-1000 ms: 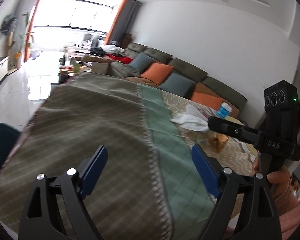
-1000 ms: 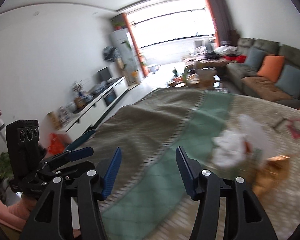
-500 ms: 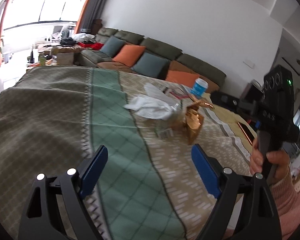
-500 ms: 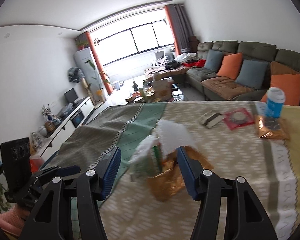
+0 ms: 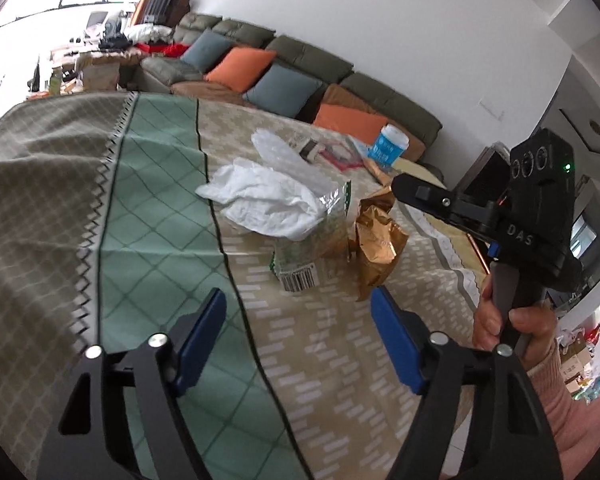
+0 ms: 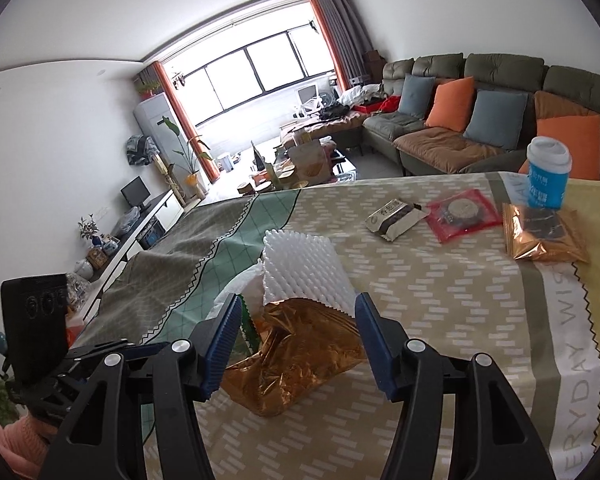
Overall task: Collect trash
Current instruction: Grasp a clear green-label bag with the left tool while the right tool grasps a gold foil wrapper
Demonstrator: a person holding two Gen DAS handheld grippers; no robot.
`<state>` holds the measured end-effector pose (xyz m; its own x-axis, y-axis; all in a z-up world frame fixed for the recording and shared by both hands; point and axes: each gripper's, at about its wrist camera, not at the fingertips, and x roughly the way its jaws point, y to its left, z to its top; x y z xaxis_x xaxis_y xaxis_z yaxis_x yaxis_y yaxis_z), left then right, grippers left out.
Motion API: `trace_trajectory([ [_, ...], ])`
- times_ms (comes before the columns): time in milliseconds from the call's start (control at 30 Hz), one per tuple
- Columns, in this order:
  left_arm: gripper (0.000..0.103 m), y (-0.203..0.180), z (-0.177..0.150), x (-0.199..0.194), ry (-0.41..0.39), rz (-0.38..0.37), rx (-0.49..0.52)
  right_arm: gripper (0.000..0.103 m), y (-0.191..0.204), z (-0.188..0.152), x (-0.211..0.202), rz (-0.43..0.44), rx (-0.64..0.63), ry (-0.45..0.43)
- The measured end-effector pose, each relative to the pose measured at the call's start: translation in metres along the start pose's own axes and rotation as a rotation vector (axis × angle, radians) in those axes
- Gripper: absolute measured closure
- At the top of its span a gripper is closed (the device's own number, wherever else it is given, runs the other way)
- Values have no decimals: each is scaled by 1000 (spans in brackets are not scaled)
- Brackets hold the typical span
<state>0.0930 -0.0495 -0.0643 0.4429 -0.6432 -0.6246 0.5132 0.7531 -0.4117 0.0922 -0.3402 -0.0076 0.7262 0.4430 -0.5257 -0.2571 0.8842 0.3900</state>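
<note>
A heap of trash lies on the patterned tablecloth: a crumpled white tissue, a green snack wrapper, a gold foil bag and a white foam net. My left gripper hovers just short of the green wrapper. Its jaws are closing, with only cloth between them. My right gripper is open and frames the gold foil bag without pressing on it. In the left wrist view the right gripper hangs just above the gold bag, held by a hand.
Farther back on the table lie a black-and-white snack packet, a red packet, a flat gold packet and a blue cup. A sofa with cushions stands behind the table. The table edge runs along the right.
Both grippers have swung toward the trash heap and come close to it. The left jaws have narrowed. The gold foil bag now sits between the right gripper's fingers.
</note>
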Motion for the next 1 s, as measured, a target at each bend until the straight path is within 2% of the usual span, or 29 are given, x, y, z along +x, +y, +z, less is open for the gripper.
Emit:
trace_trajectory([
  [233, 34, -2, 13, 20, 40, -25, -5, 44, -4, 0, 5, 32, -12, 22],
  [433, 45, 4, 24, 35, 78, -48, -35, 50, -7, -3, 1, 39, -13, 27],
  [500, 52, 5, 24, 38, 85, -60, -37, 58, -7, -4, 0, 46, -10, 31],
  [567, 67, 5, 24, 40, 95, -66, -28, 62, -8, -5, 0, 47, -14, 37],
  [667, 76, 4, 22, 42, 97, -67, -17, 70, -6, -7, 0, 41, -30, 52],
  [733, 81, 3, 21, 42, 93, -66, -14, 80, -6, -8, 0, 46, -34, 58],
  [800, 82, 2, 19, 39, 83, -62, -9, 96, -5, -10, -1, 45, -36, 61],
  [1000, 85, 2, 10, 24, 59, -46, 8, 100, -1, -12, -7, 43, -47, 55],
])
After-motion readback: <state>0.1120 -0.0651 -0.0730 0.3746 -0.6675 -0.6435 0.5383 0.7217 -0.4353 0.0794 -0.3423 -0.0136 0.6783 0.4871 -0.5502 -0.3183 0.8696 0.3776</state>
